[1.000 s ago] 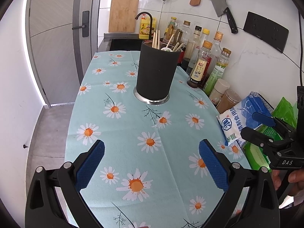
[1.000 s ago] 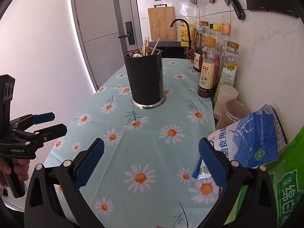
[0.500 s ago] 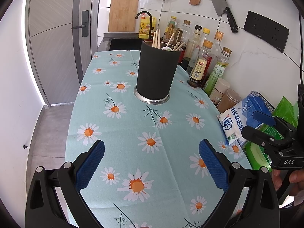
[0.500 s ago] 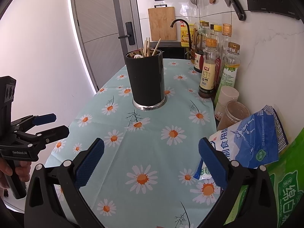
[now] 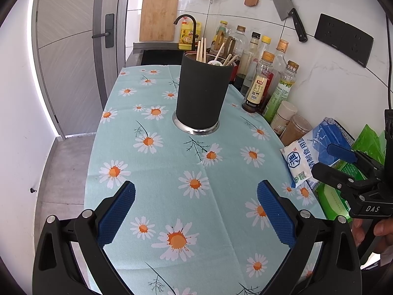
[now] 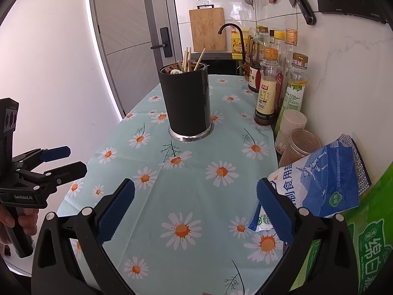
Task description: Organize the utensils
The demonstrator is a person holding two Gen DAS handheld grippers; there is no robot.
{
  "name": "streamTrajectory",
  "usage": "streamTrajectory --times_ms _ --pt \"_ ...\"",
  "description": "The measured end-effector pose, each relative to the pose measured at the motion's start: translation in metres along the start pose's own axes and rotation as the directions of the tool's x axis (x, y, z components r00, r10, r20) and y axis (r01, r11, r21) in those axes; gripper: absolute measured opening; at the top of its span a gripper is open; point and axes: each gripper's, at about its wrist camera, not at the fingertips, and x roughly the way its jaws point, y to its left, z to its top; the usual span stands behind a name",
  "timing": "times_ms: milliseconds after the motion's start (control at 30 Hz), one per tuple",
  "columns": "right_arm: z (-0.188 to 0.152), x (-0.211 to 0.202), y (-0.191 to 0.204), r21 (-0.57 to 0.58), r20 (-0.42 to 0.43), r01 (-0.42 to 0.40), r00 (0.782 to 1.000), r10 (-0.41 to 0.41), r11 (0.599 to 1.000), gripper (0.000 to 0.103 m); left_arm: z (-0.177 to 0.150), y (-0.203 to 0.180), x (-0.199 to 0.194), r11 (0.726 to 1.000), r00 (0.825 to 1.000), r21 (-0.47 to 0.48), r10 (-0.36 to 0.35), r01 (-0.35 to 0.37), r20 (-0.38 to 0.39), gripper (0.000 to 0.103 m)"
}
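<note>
A black utensil holder (image 5: 201,91) with a steel base stands upright on the daisy tablecloth (image 5: 172,172); it also shows in the right wrist view (image 6: 188,103). Wooden chopsticks (image 5: 201,52) and a white spoon (image 5: 214,62) stick out of it. My left gripper (image 5: 196,211) is open and empty, low over the near cloth, well short of the holder. My right gripper (image 6: 195,209) is open and empty, also short of the holder. Each gripper shows in the other's view, the right one (image 5: 329,159) and the left one (image 6: 66,159).
Sauce and oil bottles (image 5: 260,83) line the wall on the right, with two jars (image 5: 294,129), a salt bag (image 5: 312,152) and a green bag (image 6: 368,241). A sink and tap (image 5: 186,24) lie behind. A cleaver (image 5: 287,22) and a cutting board (image 5: 158,18) hang on the wall.
Both grippers have drifted very slightly; the holder sits a touch further right in the right wrist view. Both stay open and empty.
</note>
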Motion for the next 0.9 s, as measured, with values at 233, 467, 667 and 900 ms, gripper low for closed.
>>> streamTrajectory --times_ms 233,467,667,900 --pt "-0.001 -0.001 0.002 0.001 -0.003 0.003 1.000 -0.003 1.000 0.098 -0.001 -0.001 0.000 1.000 1.000 0.004 -0.005 0.005 -0.001 0.097" --pt "-0.002 -0.006 0.008 -0.004 -0.002 0.000 1.000 0.000 1.000 0.098 -0.006 -0.002 -0.005 1.000 1.000 0.007 -0.010 0.010 0.017 0.097" --pt "-0.004 -0.007 0.013 0.000 -0.010 0.003 1.000 -0.003 1.000 0.098 -0.007 -0.002 -0.012 1.000 1.000 0.022 -0.015 0.015 0.019 0.097" --pt "-0.004 -0.013 0.018 0.005 0.011 0.010 1.000 -0.010 1.000 0.098 -0.008 0.003 -0.010 1.000 1.000 0.014 -0.005 0.005 0.000 0.097"
